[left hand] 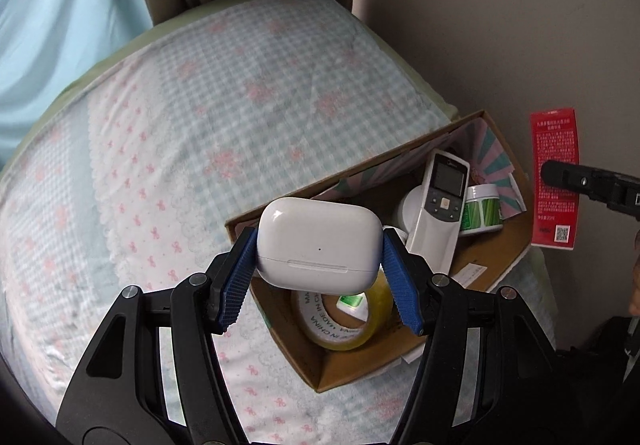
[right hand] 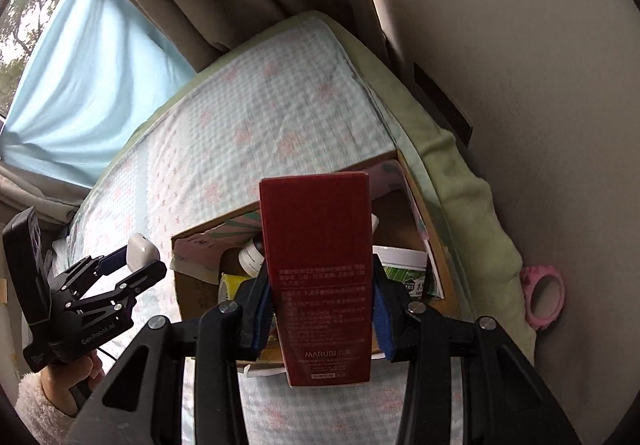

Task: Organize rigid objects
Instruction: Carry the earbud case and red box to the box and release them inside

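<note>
Meanwhile, two grippers each clamp one item: left gripper (left hand: 320, 265) one earbud case (left hand: 318, 245), right gripper (right hand: 320, 309) one red carton (right hand: 318, 277), above one cardboard box (left hand: 516, 249).

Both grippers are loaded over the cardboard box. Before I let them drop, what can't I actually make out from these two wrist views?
- Box floor: in the right wrist view the red carton covers the middle of the cardboard box.
- Tape roll: in the left wrist view the white earbud case hides its top.
- White round item: in the left wrist view the remote overlaps it; identity unclear.
- Carton print: too small and blurred to read, except MARUBI.
</note>
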`<state>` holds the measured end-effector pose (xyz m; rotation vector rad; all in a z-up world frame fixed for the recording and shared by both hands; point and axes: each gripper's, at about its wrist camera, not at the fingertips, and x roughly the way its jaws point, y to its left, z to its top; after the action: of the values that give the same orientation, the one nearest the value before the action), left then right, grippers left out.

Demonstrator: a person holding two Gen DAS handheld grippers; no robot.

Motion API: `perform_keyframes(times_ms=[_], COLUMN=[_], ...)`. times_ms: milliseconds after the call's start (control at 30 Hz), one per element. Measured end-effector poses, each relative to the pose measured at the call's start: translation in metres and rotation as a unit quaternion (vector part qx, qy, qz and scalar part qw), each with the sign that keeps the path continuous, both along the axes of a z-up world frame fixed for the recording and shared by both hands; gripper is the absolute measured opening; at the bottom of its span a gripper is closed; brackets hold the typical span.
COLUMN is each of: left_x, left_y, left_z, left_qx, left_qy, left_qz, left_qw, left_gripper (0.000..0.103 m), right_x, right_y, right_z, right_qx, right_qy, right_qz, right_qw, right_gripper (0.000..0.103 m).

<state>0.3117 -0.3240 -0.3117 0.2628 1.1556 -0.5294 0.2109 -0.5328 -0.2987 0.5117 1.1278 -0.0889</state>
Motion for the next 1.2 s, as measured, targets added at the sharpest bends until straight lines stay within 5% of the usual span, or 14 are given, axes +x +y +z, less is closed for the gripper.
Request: perform_keyframes(times_ms=[233, 900, 967, 1000, 1067, 1100, 1133, 1200], left_x=[0.023, 0.021, 0.021, 0.02, 0.017, 0.016, 0.015, 0.013], left_y=[-0.009, -0.019, -0.02, -0.02, -0.018, -0.017, -0.017, -0.015], left_z=[-0.045, -0.076, -0.075, -0.073, -0.066, -0.063, -0.06, -0.054], left_qx=[0.015, 0.044, 0.051, 0.053, 0.045, 0.042, 0.041, 0.041], left_qy=[0.009, 0.014, 0.011, 0.007, 0.001, 0.002, 0.0, -0.003], left_qz=[0.009, -0.004, -0.003, -0.003, -0.007, -0.008, -0.008, -0.009], left_qw=[0.9998, 0.9989, 0.9986, 0.9985, 0.999, 0.9991, 0.9991, 0.9991], left_gripper=[0.058, 0.059, 0.078, 0.103, 0.103, 0.103, 0.103, 0.103], right_x=[-0.004, -0.008, -0.007, -0.007, -0.008, -0.011, -0.014, -0.019], right_y=[0.003, 0.018, 0.016, 0.015, 0.014, 0.013, 0.013, 0.013], right_z=[-0.053, -0.076, -0.079, -0.079, -0.074, -0.07, -0.066, -0.061], right_qx=[0.051, 0.045, 0.051, 0.052, 0.037, 0.019, 0.005, -0.013], right_qy=[-0.011, -0.006, -0.002, 0.0, 0.001, 0.007, 0.008, 0.017], right_qz=[-0.054, -0.091, -0.098, -0.102, -0.112, -0.118, -0.121, -0.119], right_qw=[0.997, 0.995, 0.994, 0.993, 0.993, 0.993, 0.993, 0.993], right_gripper=[0.039, 0.04, 0.041, 0.045, 0.064, 0.092, 0.103, 0.103])
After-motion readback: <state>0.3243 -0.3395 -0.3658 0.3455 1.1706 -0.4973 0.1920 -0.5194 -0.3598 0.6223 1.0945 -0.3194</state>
